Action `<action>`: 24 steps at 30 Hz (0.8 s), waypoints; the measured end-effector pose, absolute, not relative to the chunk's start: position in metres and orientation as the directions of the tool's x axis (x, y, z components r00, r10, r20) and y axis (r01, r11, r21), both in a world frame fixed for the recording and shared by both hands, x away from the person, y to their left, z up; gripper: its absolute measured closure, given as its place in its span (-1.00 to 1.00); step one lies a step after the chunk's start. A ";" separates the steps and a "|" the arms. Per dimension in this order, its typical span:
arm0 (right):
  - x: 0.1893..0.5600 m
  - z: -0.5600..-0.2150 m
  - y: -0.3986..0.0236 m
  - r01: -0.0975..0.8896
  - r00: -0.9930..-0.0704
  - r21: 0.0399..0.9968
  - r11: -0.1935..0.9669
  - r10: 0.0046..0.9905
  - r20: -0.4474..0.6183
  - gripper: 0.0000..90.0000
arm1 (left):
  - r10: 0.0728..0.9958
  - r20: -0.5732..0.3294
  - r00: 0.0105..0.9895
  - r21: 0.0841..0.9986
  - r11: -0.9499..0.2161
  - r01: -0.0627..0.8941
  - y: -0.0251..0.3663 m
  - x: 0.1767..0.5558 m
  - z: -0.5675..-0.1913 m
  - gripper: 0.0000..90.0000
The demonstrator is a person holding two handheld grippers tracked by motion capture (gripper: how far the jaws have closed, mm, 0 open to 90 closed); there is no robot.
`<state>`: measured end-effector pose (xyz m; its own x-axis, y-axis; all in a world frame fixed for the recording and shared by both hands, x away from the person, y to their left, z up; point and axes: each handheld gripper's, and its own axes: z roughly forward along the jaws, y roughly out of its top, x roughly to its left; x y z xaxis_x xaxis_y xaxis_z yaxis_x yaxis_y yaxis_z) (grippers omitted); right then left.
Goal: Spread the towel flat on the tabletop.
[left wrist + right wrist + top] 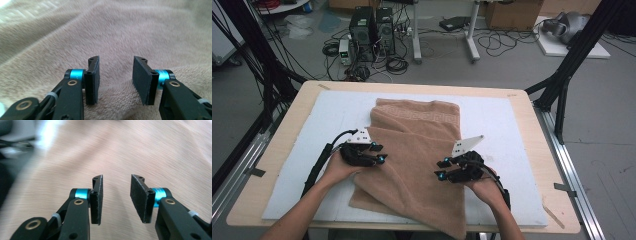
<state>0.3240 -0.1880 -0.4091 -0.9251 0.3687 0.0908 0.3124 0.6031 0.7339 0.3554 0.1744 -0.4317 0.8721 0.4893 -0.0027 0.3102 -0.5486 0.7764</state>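
Towel [417, 150]: tan terry cloth, fuzzy matt nap. Counter [532, 120]: pale wood rim, smooth; white matt sheet [337, 110] on top. Jaws: matt black plastic, rough dark pads [142, 80], glossy blue metal collars [82, 193].

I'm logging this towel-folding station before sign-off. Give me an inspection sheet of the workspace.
Surface: wooden table with a white mat on top.
Job's things: tan towel, rumpled, near edge hanging over the table front.
Clutter: nothing seen on the mat.
Grippers: left gripper open over a towel ridge; right gripper open above the towel.
Cables: black cable trailing from the left gripper.
Surroundings: computer towers, floor wiring, cardboard boxes.
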 end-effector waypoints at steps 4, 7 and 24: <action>0.336 -0.429 -0.181 0.357 -0.906 0.649 0.672 0.419 0.064 0.41 | 0.492 -0.001 0.870 0.752 -0.574 0.325 0.174 0.354 -0.439 0.35; 0.334 -0.431 -0.177 0.311 -0.908 0.646 0.697 0.418 -0.013 0.78 | 0.462 0.006 0.887 0.736 -0.602 0.309 0.173 0.351 -0.440 0.79; 0.287 -0.422 -0.179 0.224 -0.974 0.715 0.662 0.135 0.180 0.90 | 0.364 -0.019 0.931 0.744 -0.617 0.257 0.193 0.290 -0.429 0.98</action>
